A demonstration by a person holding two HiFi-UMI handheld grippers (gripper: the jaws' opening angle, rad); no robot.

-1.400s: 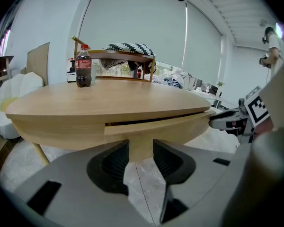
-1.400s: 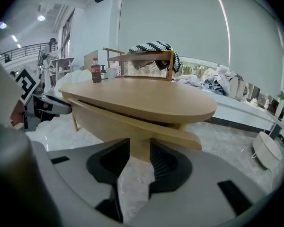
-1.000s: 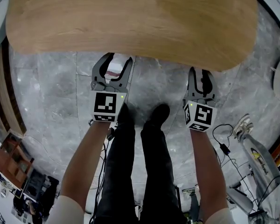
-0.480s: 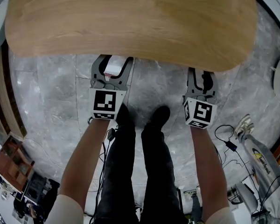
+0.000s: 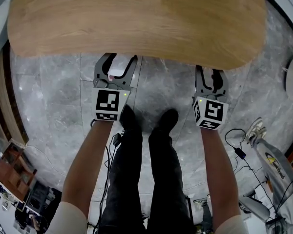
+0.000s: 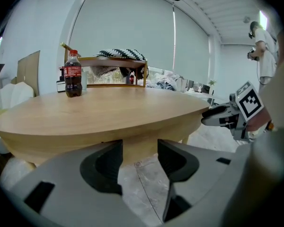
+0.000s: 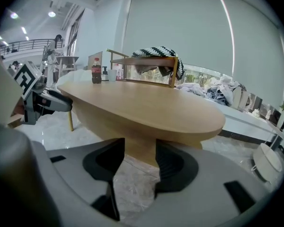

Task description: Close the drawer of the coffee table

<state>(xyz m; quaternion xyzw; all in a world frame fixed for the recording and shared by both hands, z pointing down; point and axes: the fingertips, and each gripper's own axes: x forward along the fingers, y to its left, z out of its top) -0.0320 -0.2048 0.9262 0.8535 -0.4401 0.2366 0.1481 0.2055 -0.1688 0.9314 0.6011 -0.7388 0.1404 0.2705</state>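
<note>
The oval wooden coffee table point(image 5: 136, 18) fills the top of the head view, and no drawer sticks out past its near edge. In the left gripper view a plain wooden front point(image 6: 132, 148) shows under the table top point(image 6: 99, 112). My left gripper point(image 5: 119, 60) point(image 6: 139, 150) stands just before the table's near edge; its jaws have just been opening and stand open, with nothing between them. My right gripper point(image 5: 210, 74) point(image 7: 139, 150) has its tips at the edge of the table top point(image 7: 146, 108); its jaws have also just been opening and are open and empty.
A cola bottle point(image 6: 73, 73) and a wooden rack with a striped cloth point(image 6: 118, 63) stand on the table's far side. The person's legs and black shoes point(image 5: 168, 118) are between my arms. Cables point(image 5: 234, 150) lie on the grey tiled floor at the right.
The right gripper's jaws have spread wider. The left jaws have spread slightly. Both hands stay where they were at the table's near edge.
</note>
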